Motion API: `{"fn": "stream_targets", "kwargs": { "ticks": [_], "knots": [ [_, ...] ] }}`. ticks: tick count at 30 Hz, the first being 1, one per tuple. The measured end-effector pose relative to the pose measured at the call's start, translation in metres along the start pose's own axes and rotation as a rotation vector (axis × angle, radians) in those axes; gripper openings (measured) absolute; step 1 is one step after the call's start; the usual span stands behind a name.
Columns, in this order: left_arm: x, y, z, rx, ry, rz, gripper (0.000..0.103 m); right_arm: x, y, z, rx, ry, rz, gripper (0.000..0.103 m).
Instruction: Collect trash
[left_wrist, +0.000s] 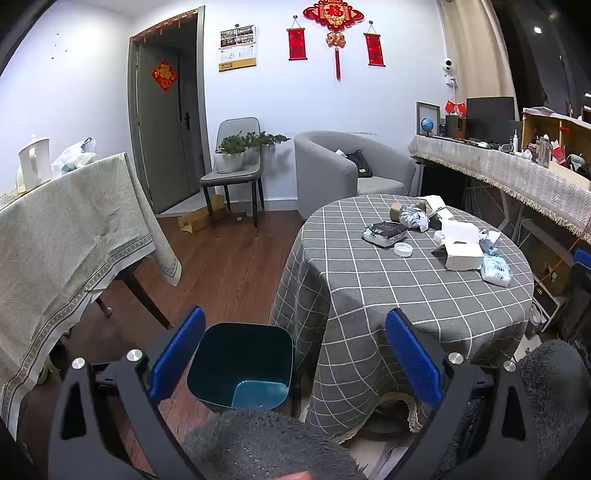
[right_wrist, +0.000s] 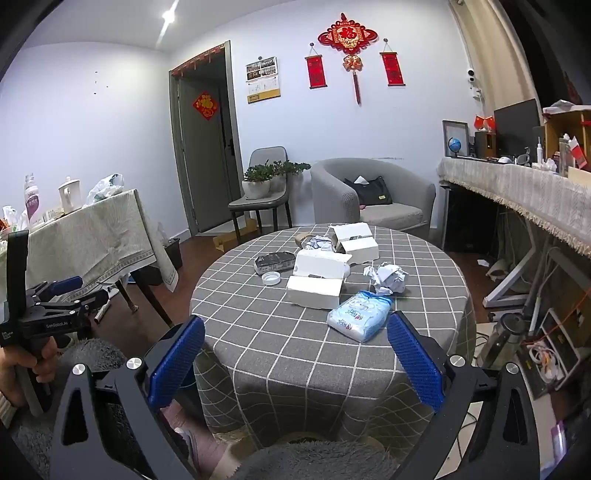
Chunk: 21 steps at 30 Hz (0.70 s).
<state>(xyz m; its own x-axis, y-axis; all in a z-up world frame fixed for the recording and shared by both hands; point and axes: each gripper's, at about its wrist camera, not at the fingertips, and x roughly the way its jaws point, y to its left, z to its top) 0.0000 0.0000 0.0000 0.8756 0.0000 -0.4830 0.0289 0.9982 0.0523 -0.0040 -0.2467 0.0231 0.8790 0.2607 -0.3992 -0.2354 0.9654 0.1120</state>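
Observation:
Trash lies on the round table with a grey checked cloth (right_wrist: 280, 347): a blue-white tissue pack (right_wrist: 360, 314), white boxes (right_wrist: 319, 280), crumpled paper (right_wrist: 388, 277), a white lid (right_wrist: 271, 277), a dark packet (right_wrist: 275, 261). The same items show in the left wrist view, among them the boxes (left_wrist: 461, 245) and the packet (left_wrist: 384, 232). A dark teal bin (left_wrist: 242, 365) stands on the floor left of the table (left_wrist: 369, 295), empty. My left gripper (left_wrist: 295, 354) is open above the bin. My right gripper (right_wrist: 295, 354) is open, empty, at the table's near edge.
A long table with a pale cloth (left_wrist: 62, 236) stands to the left. A chair with a plant (left_wrist: 234, 162) and a grey armchair (left_wrist: 347, 170) are behind. A cluttered desk (right_wrist: 517, 188) runs along the right wall. Wood floor lies between the tables.

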Motion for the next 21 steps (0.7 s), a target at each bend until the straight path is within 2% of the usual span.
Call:
{"fn": "stream_targets", "kwargs": {
  "ticks": [21],
  "knots": [
    [0.0000, 0.0003, 0.0000, 0.000, 0.002, -0.001, 0.100, 0.0015, -0.0018, -0.0011, 0.008, 0.004, 0.003, 0.100]
  ]
}}
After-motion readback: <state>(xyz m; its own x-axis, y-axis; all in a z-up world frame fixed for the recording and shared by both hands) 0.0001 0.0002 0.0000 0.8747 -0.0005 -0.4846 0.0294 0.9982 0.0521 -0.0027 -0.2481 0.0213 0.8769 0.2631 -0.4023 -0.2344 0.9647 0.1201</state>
